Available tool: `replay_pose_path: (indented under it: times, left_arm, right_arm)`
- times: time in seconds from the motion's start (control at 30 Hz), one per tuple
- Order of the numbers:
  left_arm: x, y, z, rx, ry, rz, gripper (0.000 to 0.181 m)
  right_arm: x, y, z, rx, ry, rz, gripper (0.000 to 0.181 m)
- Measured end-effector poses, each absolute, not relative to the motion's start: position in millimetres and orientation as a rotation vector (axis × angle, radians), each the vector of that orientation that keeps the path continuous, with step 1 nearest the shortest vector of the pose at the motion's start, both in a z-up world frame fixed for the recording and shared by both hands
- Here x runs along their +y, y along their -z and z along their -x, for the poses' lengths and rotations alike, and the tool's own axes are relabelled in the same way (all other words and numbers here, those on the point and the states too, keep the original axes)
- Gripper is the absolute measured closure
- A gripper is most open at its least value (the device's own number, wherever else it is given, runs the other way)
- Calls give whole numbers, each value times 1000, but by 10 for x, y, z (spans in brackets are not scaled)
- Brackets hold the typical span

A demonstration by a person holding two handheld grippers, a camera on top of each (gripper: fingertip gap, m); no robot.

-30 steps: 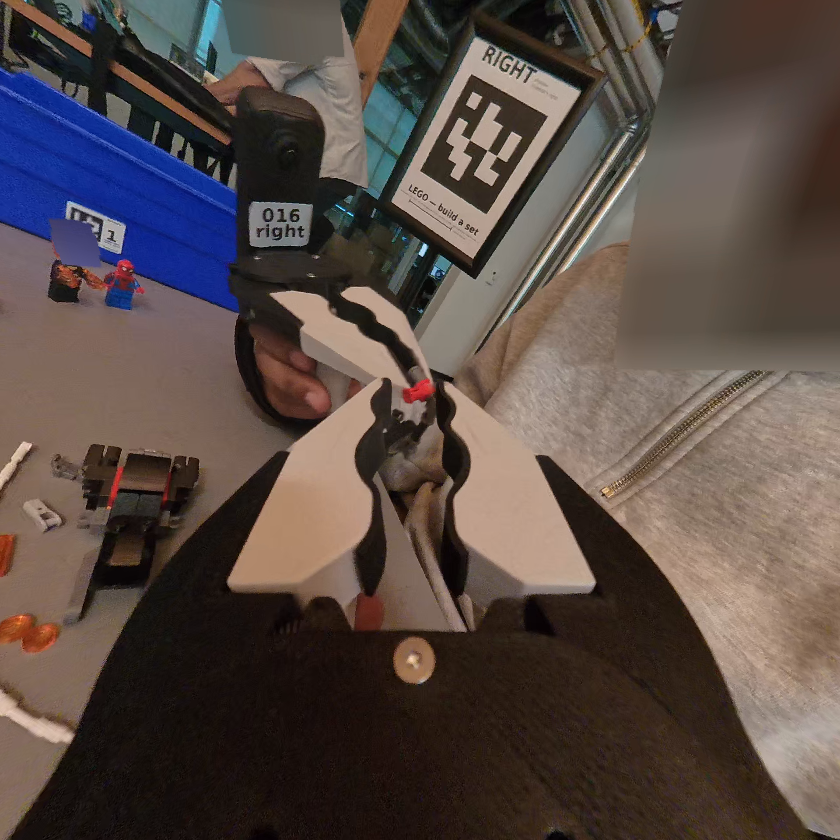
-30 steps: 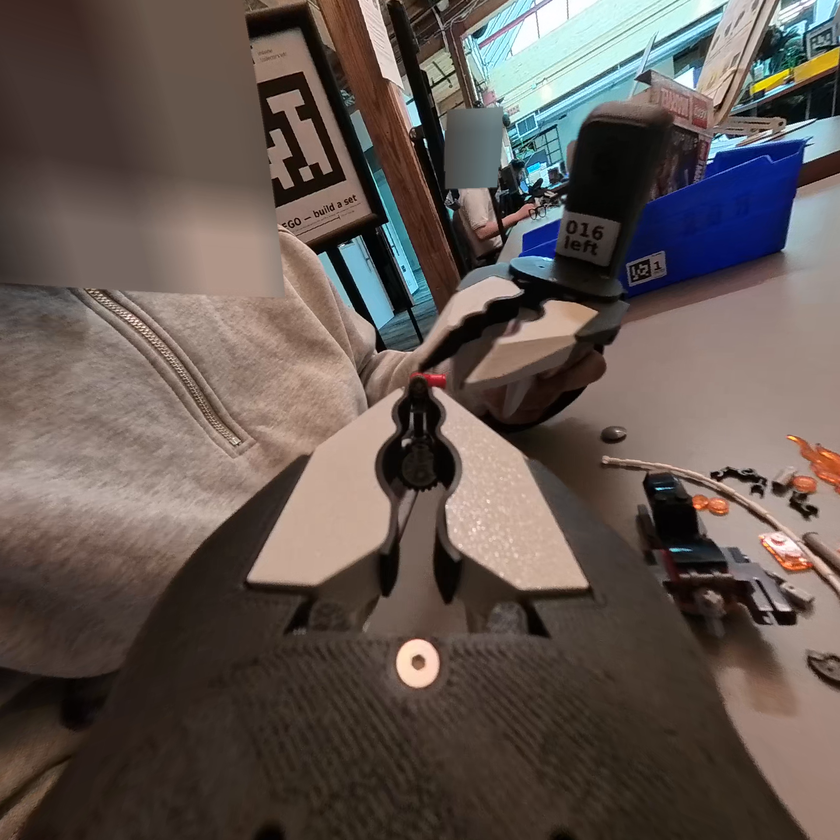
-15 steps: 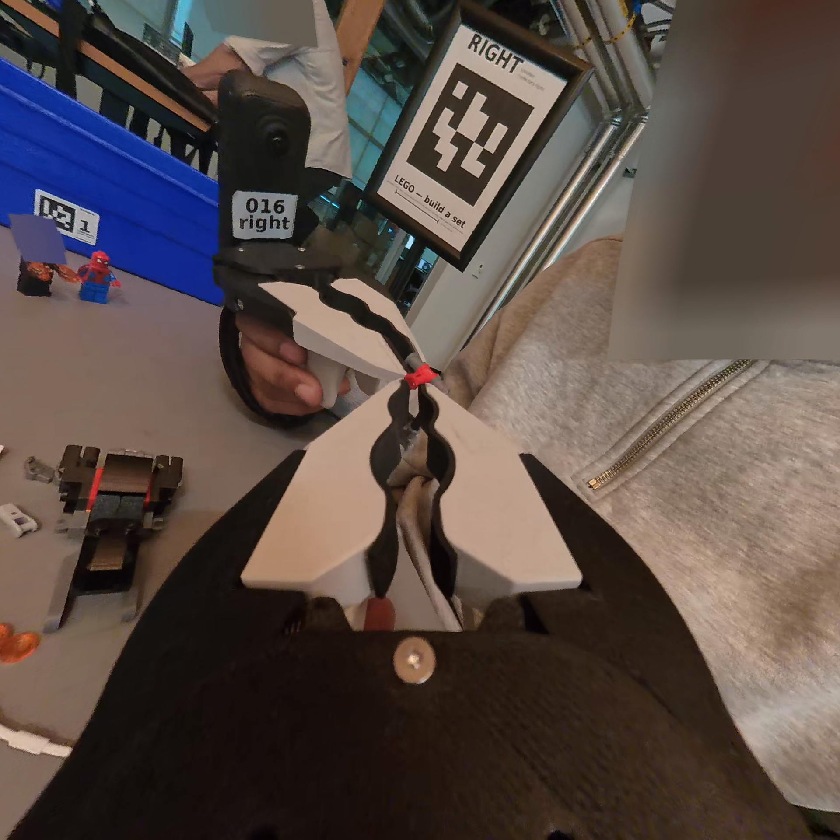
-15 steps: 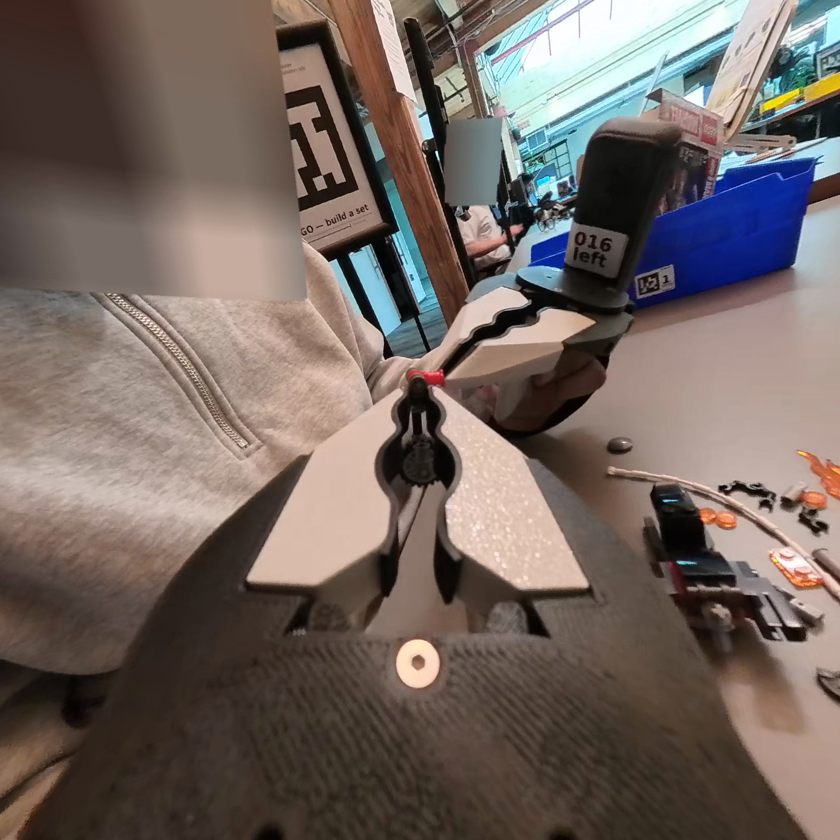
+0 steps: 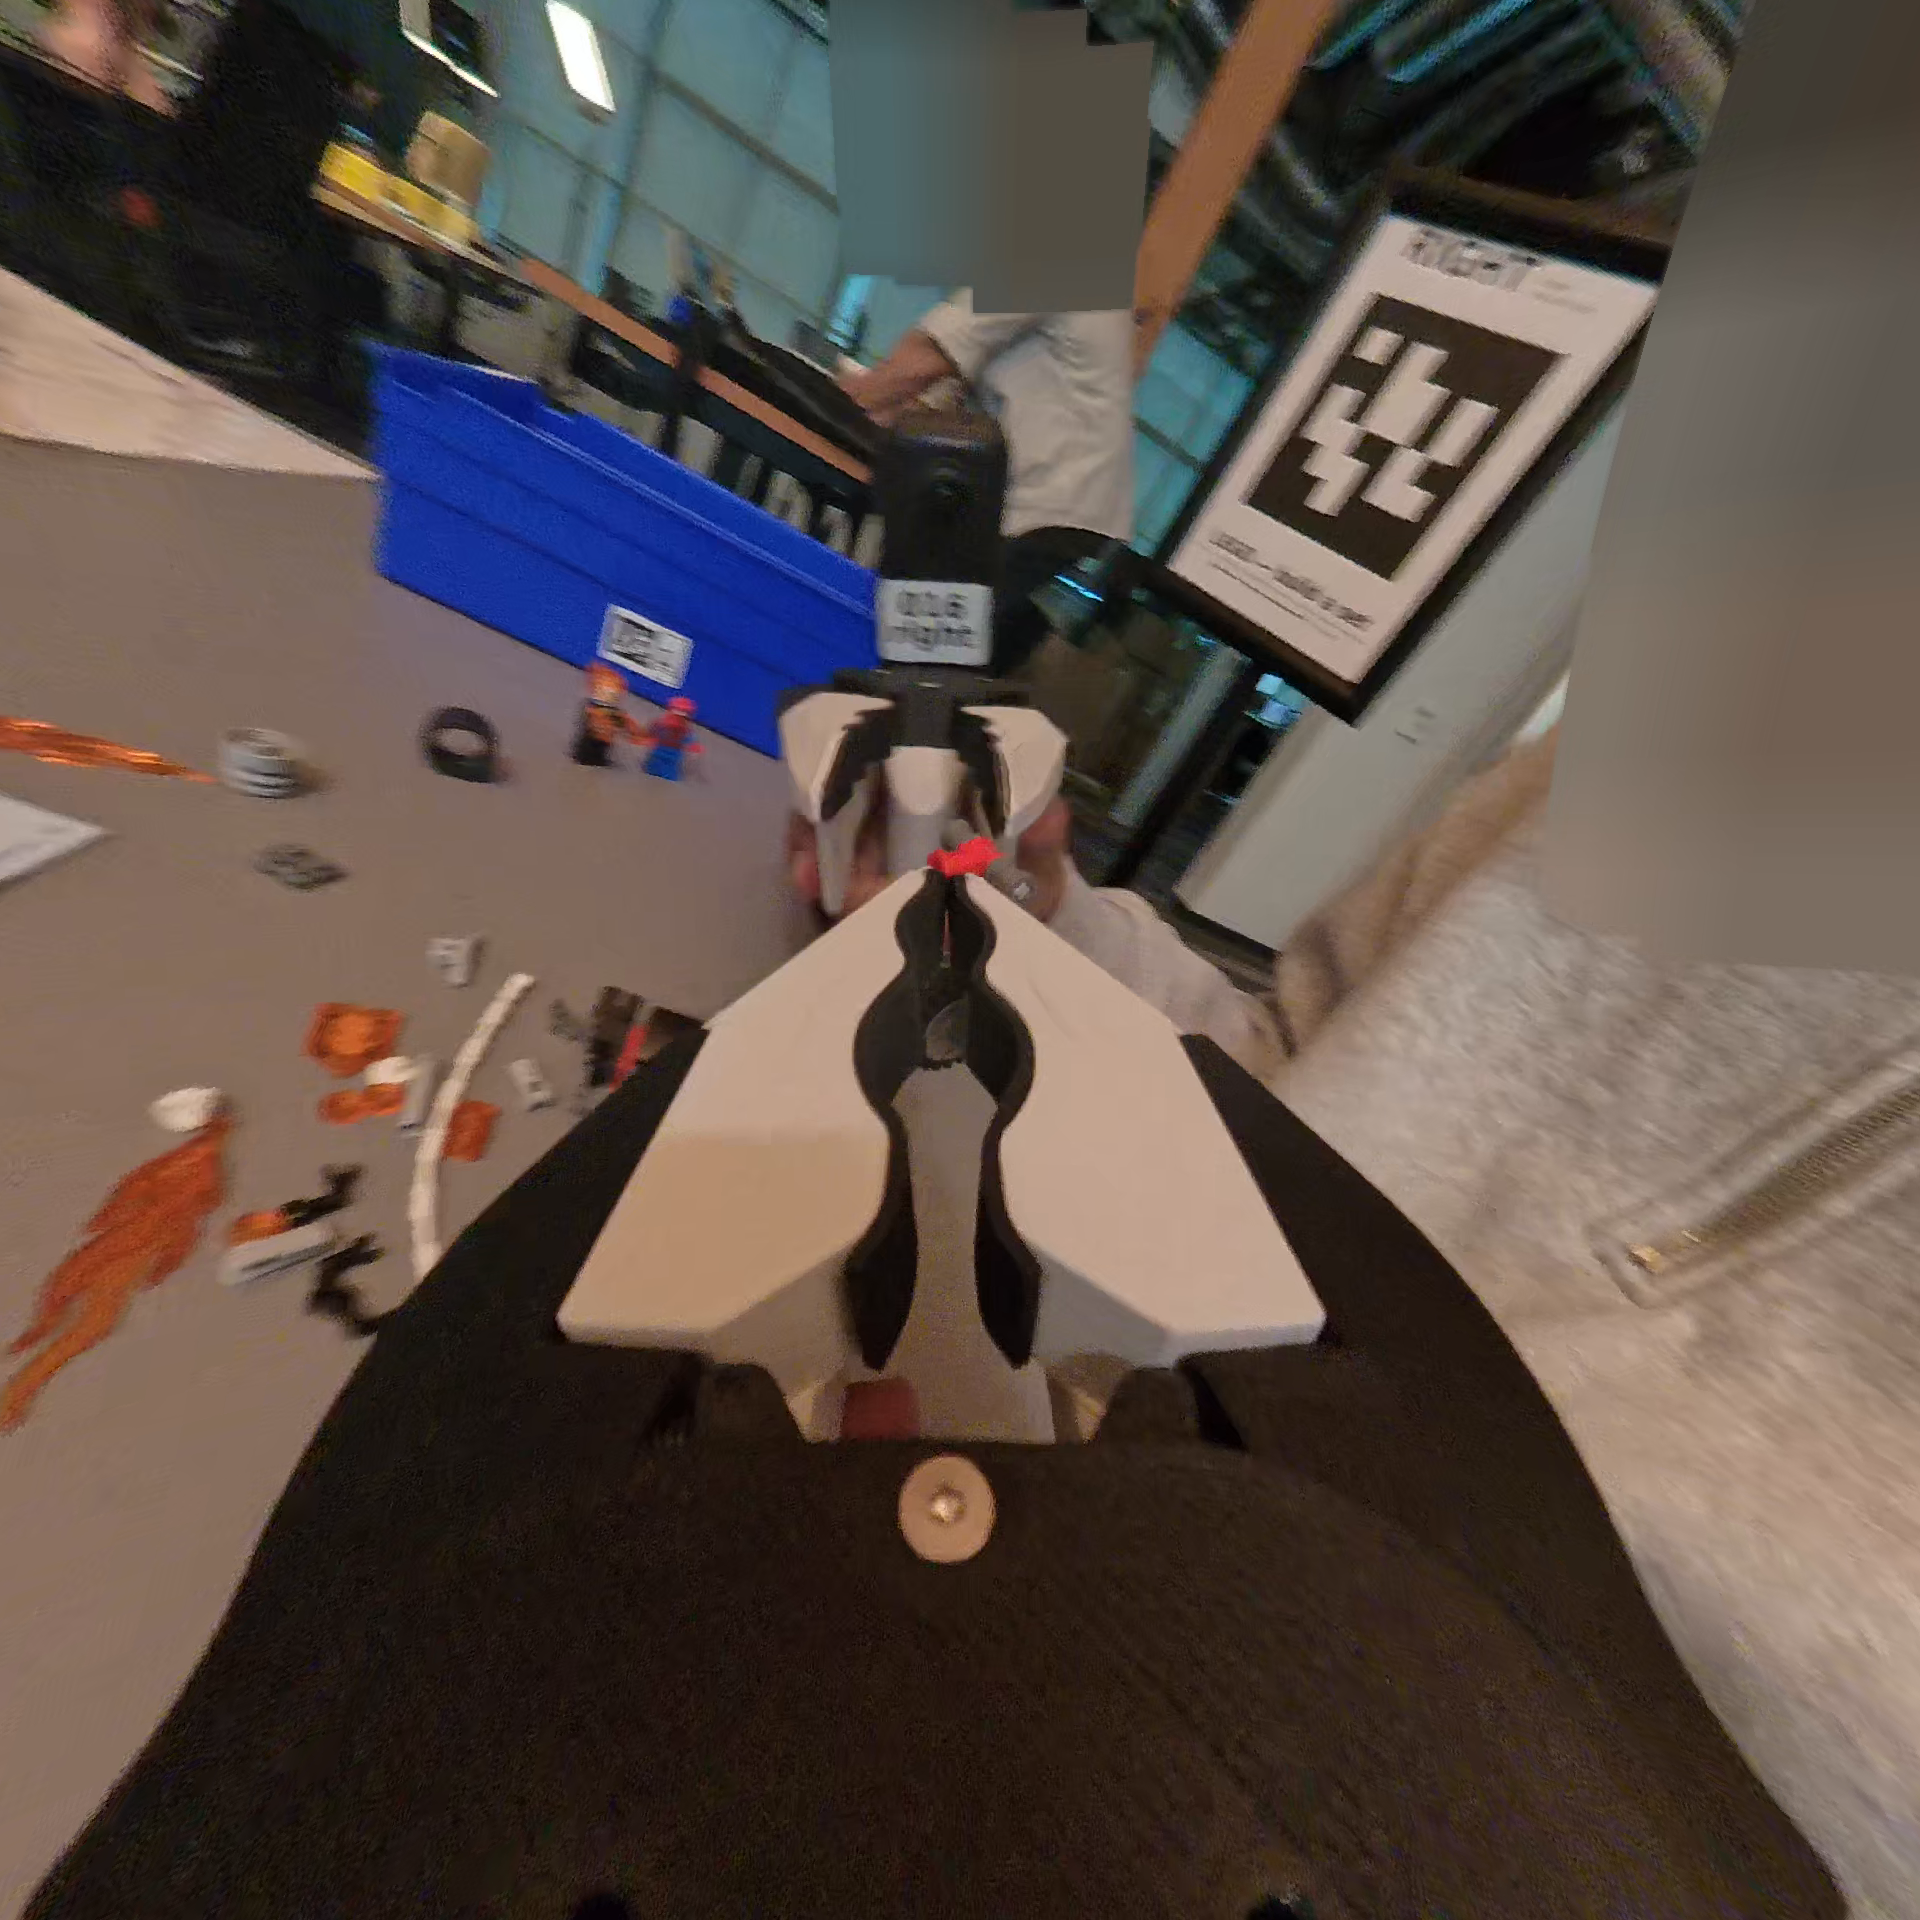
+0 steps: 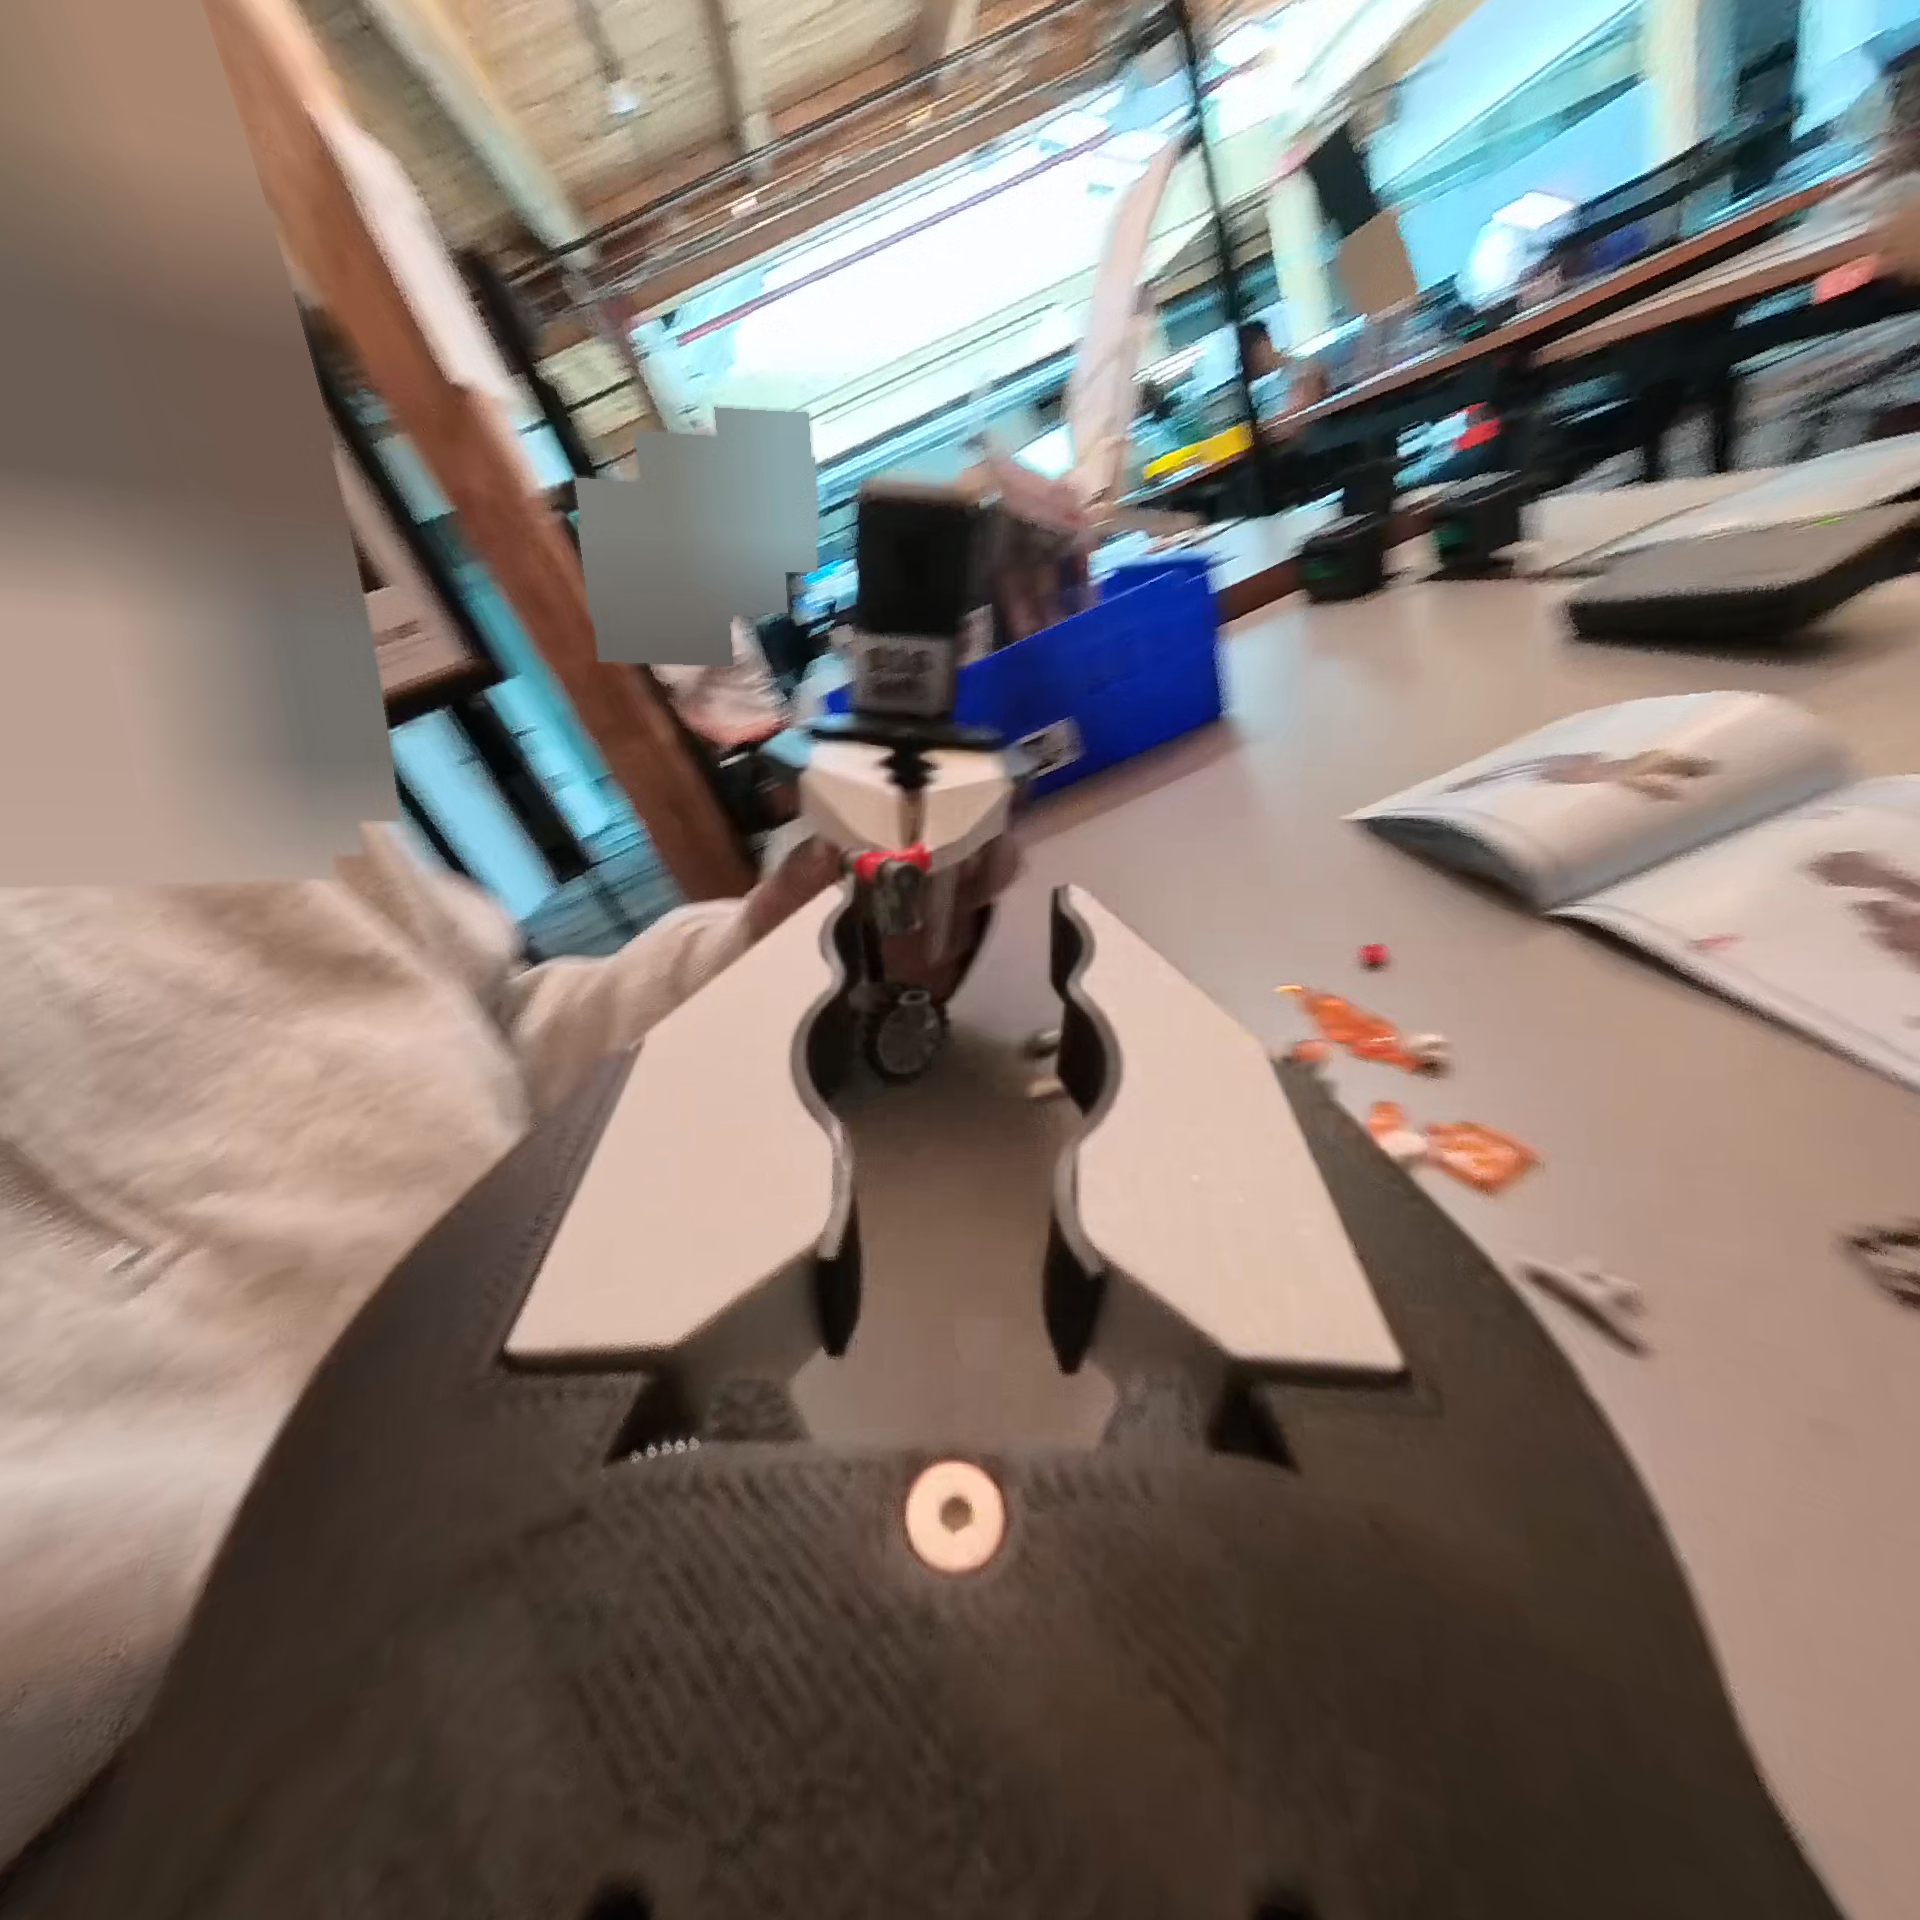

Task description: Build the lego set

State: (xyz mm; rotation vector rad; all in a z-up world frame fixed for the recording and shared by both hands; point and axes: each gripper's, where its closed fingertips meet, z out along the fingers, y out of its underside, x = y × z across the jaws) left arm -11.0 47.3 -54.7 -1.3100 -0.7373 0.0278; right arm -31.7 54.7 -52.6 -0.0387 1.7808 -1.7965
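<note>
My left gripper (image 5: pixel 956 883) is shut on a small lego assembly and holds it in the air. Its red pin (image 5: pixel 961 860) sits at the fingertips, and a small grey wheel part (image 5: pixel 940 1029) lies between the fingers. My right gripper (image 6: pixel 945 909) is open and empty, its fingers on either side of the assembly's hanging wheel (image 6: pixel 909 1044) without touching it. The left gripper (image 6: pixel 899 831) faces it, pinching the red pin (image 6: pixel 883 860). The right gripper (image 5: pixel 925 821) also shows open in the left wrist view. A partly built black vehicle (image 5: pixel 623 1039) lies on the table, half hidden.
A blue bin (image 5: pixel 582 520) stands at the back with two minifigures (image 5: pixel 634 727) in front. A black tyre (image 5: pixel 457 740), a white hose (image 5: pixel 457 1101) and orange flame pieces (image 5: pixel 135 1226) lie scattered on the table. An open booklet (image 6: pixel 1662 831) lies to the right. The person's grey sweater (image 5: pixel 1558 1247) is close. The grippers are tip to tip, or close to it.
My right gripper has opened and let go of the small assembly. My left gripper has closed on its red pin and now holds it alone. Both views have swung towards the table.
</note>
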Motion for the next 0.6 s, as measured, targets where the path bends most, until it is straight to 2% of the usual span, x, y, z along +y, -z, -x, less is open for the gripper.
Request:
replay_pose_path:
  times: [0.23, 0.47, 0.6]
  left_arm:
    - [107, 599, 334, -926, -289, 1261, 181]
    - [57, 567, 351, -944, -372, 1250, 181]
    - [86, 561, 344, -938, -371, 1250, 181]
  right_arm:
    - [477, 236, 664, 1895, 2375, -206, 144]
    - [146, 469, 386, 2207, 2344, -141, 140]
    - [68, 523, 340, 2196, 2286, -170, 146]
